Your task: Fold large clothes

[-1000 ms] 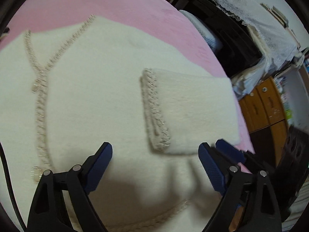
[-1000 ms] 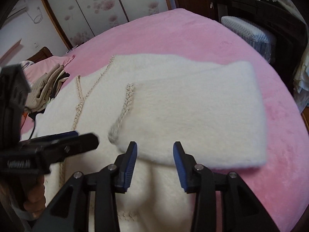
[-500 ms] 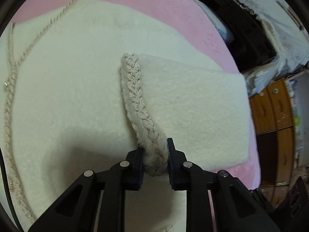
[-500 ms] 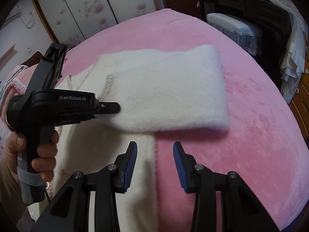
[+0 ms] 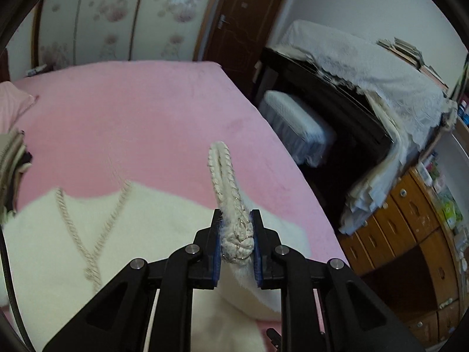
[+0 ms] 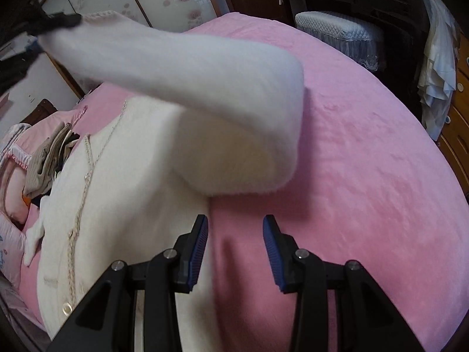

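A cream fuzzy cardigan (image 6: 123,182) with braided trim lies flat on the pink bed (image 6: 366,161); it also shows in the left wrist view (image 5: 140,228). My left gripper (image 5: 236,234) is shut on the braided sleeve cuff (image 5: 231,217) and holds it lifted above the bed. In the right wrist view the raised sleeve (image 6: 211,82) stretches up to the left gripper (image 6: 52,22) at the top left. My right gripper (image 6: 236,237) is open and empty, low over the bed beside the cardigan's right edge.
A pile of clothes (image 6: 49,152) and pink pillows (image 6: 11,246) lie at the left of the bed. A covered stool (image 6: 337,33), a dark cabinet under a lace cloth (image 5: 366,70) and wooden drawers (image 5: 410,228) stand to the right of the bed.
My left gripper closed on the sleeve cuff and lifted it up off the cardigan, raising the sleeve. My right gripper shifted right to the cardigan's edge and stayed open.
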Demonstrator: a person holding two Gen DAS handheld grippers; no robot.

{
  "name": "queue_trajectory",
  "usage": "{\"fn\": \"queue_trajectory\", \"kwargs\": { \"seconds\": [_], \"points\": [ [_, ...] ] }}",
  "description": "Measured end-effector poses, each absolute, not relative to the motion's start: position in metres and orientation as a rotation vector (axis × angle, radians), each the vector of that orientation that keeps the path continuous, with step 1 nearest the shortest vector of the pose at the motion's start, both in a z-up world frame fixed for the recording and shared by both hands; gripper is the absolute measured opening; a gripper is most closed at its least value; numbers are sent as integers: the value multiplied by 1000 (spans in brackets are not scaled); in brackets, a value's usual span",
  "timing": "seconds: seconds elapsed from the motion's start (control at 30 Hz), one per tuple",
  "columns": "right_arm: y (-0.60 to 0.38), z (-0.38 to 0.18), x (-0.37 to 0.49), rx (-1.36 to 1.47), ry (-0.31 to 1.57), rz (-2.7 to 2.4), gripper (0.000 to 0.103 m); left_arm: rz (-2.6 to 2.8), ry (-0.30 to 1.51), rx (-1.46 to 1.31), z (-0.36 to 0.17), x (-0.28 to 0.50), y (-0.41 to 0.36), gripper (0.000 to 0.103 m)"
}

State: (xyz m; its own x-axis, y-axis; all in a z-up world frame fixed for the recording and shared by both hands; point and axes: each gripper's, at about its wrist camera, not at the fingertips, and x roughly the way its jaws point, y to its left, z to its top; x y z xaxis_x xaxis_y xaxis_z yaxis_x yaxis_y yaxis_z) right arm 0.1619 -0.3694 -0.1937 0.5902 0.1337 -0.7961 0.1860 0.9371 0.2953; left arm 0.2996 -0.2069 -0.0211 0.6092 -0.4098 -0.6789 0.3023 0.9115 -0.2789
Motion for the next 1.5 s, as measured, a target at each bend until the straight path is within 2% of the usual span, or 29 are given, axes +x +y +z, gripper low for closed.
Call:
{"fn": "queue_trajectory", "kwargs": {
  "seconds": [0.13,0.27,0.3,0.37,0.43,0.63,0.87,1.0,1.07,1.13,1.23,1.37,1.5],
  "points": [
    [-353,-191,188,357,930,-22,39,-315,785,-117,-11,321,-164,15],
    [-334,-191,207,251,914,-46,39,-190,782,-111,-30,336,-110,15],
    [-328,-193,211,207,917,-66,34,-167,785,-119,-36,336,-99,15],
    [-319,-196,218,141,918,-88,14,-119,800,-154,-50,337,-70,15],
    [-310,-192,219,88,889,-92,12,-85,814,-179,-67,335,-47,15],
    [-285,-193,223,-82,888,-108,13,-28,886,-216,-137,311,6,15],
    [-273,-208,222,-286,921,-177,14,-16,1038,-220,-230,275,29,16],
    [-270,-213,220,-332,959,-200,25,-24,1034,-198,-243,262,26,17],
    [-274,-213,216,-322,981,-190,30,-40,1055,-215,-241,261,28,24],
    [-280,-209,210,-292,998,-159,30,-70,1075,-231,-236,261,30,40],
    [-299,-194,198,-180,1012,-63,30,-92,1073,-234,-223,260,37,56],
    [-333,-164,184,46,990,97,31,-94,1035,-239,-202,268,46,62],
    [-361,-145,193,211,944,110,42,-48,1039,-233,-200,296,50,62]
  ]
}}
